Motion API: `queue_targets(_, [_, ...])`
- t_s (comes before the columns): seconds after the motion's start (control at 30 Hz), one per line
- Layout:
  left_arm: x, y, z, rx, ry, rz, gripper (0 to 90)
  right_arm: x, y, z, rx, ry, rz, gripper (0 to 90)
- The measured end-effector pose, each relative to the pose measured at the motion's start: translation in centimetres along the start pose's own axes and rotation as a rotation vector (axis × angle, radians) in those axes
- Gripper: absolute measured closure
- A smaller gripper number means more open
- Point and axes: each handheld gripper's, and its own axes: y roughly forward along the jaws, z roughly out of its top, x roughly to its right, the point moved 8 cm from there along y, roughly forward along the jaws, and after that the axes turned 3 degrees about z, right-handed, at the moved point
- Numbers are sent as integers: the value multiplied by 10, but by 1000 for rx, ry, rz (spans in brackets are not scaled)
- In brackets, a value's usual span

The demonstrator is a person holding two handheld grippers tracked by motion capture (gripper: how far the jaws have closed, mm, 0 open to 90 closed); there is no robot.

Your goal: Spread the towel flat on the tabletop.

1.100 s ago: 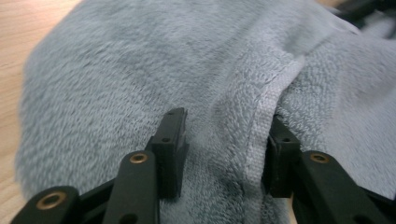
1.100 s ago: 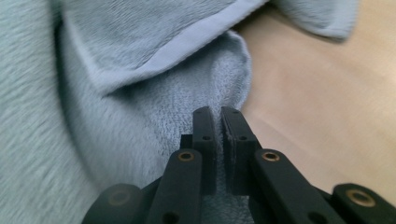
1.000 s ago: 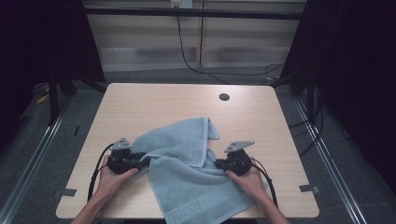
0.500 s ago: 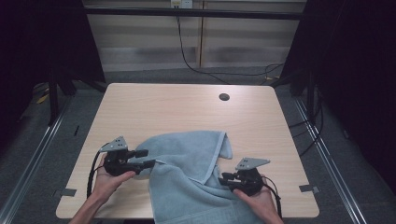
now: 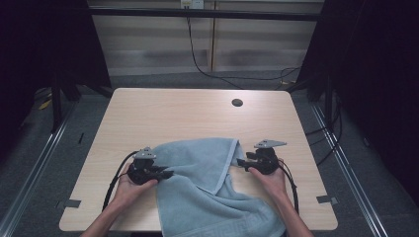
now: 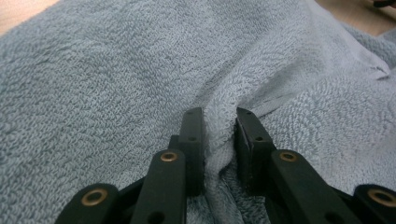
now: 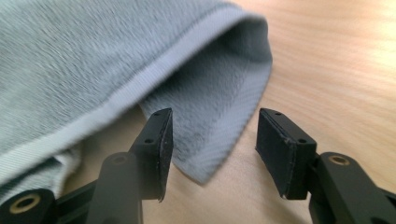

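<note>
1. The left gripper (image 6: 218, 140) has just been closing; its jaws stand narrow, pinching a raised ridge of the pale blue terry-cloth towel (image 6: 140, 70).
2. The right gripper (image 7: 212, 149) has just been opening; its jaws stand wide apart with nothing held, and the towel's folded corner (image 7: 219, 102) lies between them untouched.
3. The towel will likely handle as soft, limp and light: it sags and bunches. The flat woven hem (image 7: 154, 79) at the corner looks the surest place to grip.
4. It lies rumpled on the near half of the light wooden table (image 5: 173, 113), one flap folded over, its lower edge hanging off the front.
</note>
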Motion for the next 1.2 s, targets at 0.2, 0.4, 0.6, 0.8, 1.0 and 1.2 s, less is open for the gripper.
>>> queue_targets(0.2, [7,-11,-11,5,11,-21,715,-20,7,0,-20,-104,13,651])
queue_targets(0.4, [15,-33,-16,32,25,-17,585,-36,1,6,15,-120,62,871])
queue_targets(0.6, [30,-38,23,150,63,-40,560,-35,-14,21,88,-96,67,880])
queue_targets(0.8, [72,-3,45,118,143,-189,620,-33,-12,22,89,-87,73,879])
queue_targets(1.0, [75,32,24,-3,183,-179,536,-33,-12,21,85,-82,79,879])
queue_targets(1.2, [85,42,8,-63,244,-184,489,-32,-8,17,68,-79,78,877])
